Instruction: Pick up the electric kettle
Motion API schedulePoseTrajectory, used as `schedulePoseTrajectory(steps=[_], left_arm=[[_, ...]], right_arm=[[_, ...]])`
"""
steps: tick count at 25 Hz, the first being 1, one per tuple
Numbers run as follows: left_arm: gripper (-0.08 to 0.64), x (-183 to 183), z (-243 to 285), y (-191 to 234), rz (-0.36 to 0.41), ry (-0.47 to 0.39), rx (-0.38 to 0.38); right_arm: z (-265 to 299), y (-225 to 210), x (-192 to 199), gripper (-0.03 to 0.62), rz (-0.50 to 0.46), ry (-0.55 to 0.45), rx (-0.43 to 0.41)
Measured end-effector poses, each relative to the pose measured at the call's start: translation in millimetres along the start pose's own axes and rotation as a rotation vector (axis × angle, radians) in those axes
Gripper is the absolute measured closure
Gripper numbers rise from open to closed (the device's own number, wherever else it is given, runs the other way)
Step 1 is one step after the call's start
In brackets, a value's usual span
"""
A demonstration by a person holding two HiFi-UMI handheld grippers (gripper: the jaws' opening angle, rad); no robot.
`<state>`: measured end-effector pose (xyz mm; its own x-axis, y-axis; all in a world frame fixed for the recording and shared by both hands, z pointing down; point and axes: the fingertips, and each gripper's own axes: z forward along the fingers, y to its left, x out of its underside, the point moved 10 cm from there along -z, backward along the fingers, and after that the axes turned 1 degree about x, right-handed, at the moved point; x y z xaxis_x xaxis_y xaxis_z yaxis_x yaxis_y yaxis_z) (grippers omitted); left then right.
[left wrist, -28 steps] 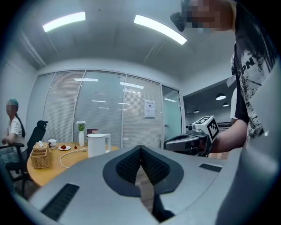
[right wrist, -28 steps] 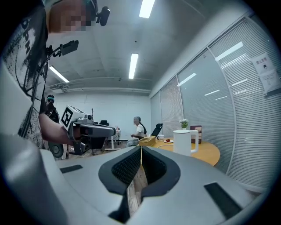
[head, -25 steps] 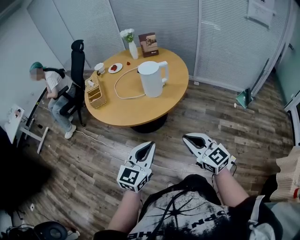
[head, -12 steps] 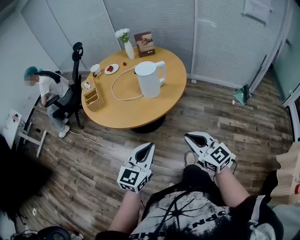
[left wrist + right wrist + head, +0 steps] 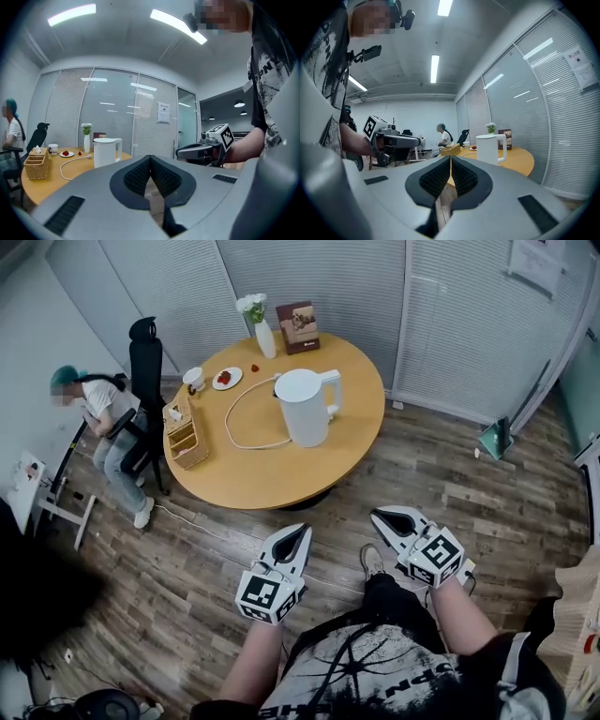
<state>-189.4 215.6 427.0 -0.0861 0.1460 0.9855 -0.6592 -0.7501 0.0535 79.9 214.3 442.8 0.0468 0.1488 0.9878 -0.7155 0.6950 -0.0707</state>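
A white electric kettle (image 5: pixel 306 406) stands upright on the round wooden table (image 5: pixel 281 474), handle to the right, its white cord (image 5: pixel 239 418) looping to the left. It also shows far ahead as the kettle (image 5: pixel 104 152) in the left gripper view and the kettle (image 5: pixel 491 148) in the right gripper view. My left gripper (image 5: pixel 300 532) and right gripper (image 5: pixel 380 517) hang over the wooden floor, well short of the table. Both have their jaws together with nothing between them.
On the table stand a wicker basket (image 5: pixel 190 432), a cup (image 5: pixel 195 378), a plate with red fruit (image 5: pixel 227 378), a vase of white flowers (image 5: pixel 257 327) and a picture frame (image 5: pixel 298 326). A seated person (image 5: pixel 98 418) and a black office chair (image 5: pixel 145 367) are left of the table. Blinds line the back wall.
The view has shifted toward the table; the kettle and table sit a little nearer and more to the right. Both grippers keep their places low in the view, jaws unchanged.
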Motion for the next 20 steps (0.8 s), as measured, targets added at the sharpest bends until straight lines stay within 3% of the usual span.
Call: schedulePoseTrajectory(steps=[10, 20], left_arm=[[0.561, -8.8, 74.0, 36.4, -0.023, 0.050, -0.080], [0.561, -26.8, 148.8, 55.2, -0.038, 0.036, -0.181]], right_arm=[[56.9, -93.8, -12.3, 0.571, 0.025, 0.005, -0.118], [90.9, -175.4, -30.1, 0.571, 0.004, 0.010, -0.248]])
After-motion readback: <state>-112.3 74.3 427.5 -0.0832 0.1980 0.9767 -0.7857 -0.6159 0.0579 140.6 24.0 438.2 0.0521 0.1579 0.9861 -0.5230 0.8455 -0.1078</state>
